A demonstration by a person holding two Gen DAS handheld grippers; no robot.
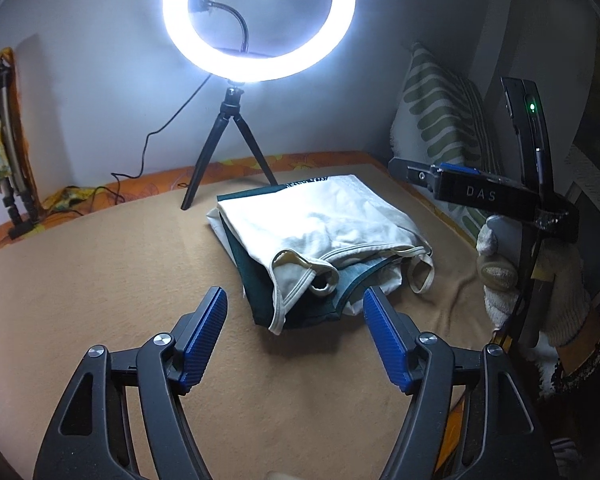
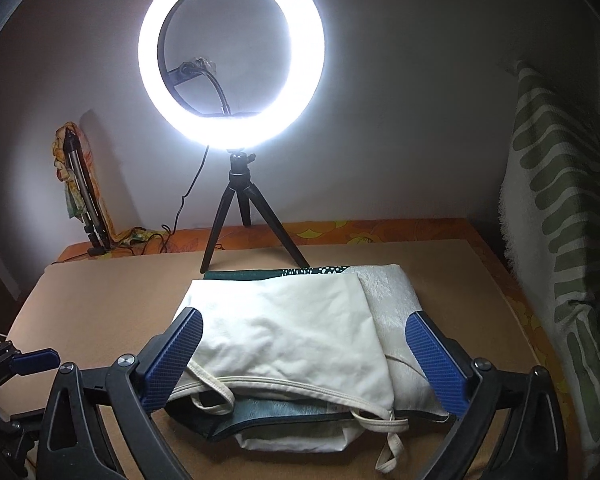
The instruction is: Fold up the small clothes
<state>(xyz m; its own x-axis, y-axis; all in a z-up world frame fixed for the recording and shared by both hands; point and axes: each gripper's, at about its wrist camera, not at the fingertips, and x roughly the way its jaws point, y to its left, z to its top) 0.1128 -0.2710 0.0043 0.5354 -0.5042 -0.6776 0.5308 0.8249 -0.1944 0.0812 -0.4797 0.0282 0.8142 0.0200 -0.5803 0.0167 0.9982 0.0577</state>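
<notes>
Folded clothes stack (image 1: 320,240): cream top over green garment, lower layers hidden. Lies mid-surface on tan blanket (image 1: 100,280), just ahead of left hand-held gripper (image 1: 294,312), jaws apart, empty. Right hand-held gripper (image 2: 304,344) wide apart, empty, framing stack. Bare blanket at left; ring light tripod (image 1: 230,152) behind.
</notes>
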